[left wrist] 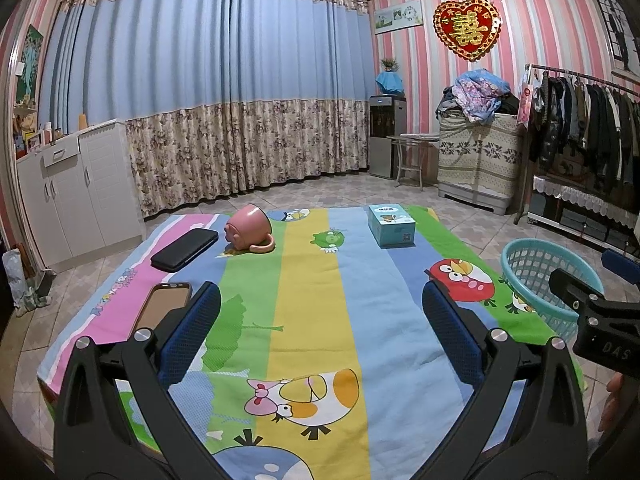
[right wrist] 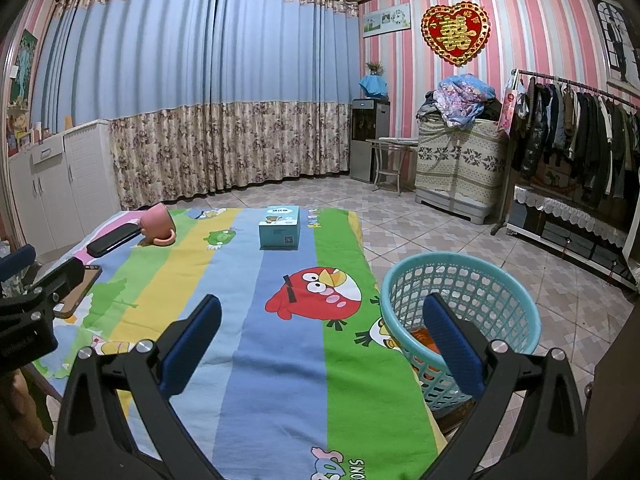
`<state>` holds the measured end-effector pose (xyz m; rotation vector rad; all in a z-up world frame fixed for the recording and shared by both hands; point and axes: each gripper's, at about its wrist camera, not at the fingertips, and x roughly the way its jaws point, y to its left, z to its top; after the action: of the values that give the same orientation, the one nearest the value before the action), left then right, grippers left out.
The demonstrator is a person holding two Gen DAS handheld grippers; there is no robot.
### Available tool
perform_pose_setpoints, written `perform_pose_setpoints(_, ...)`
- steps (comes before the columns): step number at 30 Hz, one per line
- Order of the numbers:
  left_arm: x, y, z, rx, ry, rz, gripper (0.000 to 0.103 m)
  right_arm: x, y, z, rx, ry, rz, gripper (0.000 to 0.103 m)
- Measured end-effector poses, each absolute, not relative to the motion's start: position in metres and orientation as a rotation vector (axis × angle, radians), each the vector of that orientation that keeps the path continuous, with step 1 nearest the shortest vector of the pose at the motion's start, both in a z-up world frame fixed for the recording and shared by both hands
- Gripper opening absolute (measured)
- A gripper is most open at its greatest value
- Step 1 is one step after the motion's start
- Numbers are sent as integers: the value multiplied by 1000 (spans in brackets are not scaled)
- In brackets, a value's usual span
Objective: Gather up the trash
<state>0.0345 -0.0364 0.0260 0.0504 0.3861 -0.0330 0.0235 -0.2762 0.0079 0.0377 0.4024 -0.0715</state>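
Observation:
A teal plastic basket [right wrist: 460, 300] stands at the table's right edge, with something orange [right wrist: 420, 338] at its bottom; it shows in the left wrist view too as the basket [left wrist: 536, 280]. My left gripper [left wrist: 320, 304] hangs open over the near middle of the cartoon-print cloth [left wrist: 304, 280], nothing between its blue pads. My right gripper [right wrist: 322, 316] is open too, its right finger [right wrist: 452, 340] in front of the basket. On the cloth lie a tipped pink mug [left wrist: 250, 229], a black case [left wrist: 185, 249], a phone [left wrist: 164, 305] and a light-blue tissue box [left wrist: 391, 225]. No loose trash shows on the cloth.
White cabinets [left wrist: 68, 196] stand left of the table, curtains behind it. A clothes rack [right wrist: 576, 152], a covered chest [right wrist: 460, 168] and a water dispenser [right wrist: 368, 140] line the right wall. Tiled floor [right wrist: 440, 224] lies beyond the basket. A hand [left wrist: 614, 404] shows at the right edge.

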Motion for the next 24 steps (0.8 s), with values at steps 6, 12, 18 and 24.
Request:
perform_pose_setpoints(6, 35, -36, 26, 53, 382, -35, 98, 23, -278, 5, 42, 398, -74, 98)
perform_pose_setpoints(12, 34, -38, 26, 62, 378, -36, 98, 23, -278, 5, 41, 399, -74, 98)
perform_pose_setpoints(18, 34, -38, 26, 63, 373, -38, 98, 23, -278, 5, 40, 399, -75, 98)
perform_pose_setpoints(24, 33, -38, 26, 65, 372, -38, 98, 23, -278, 5, 40, 398, -74, 98)
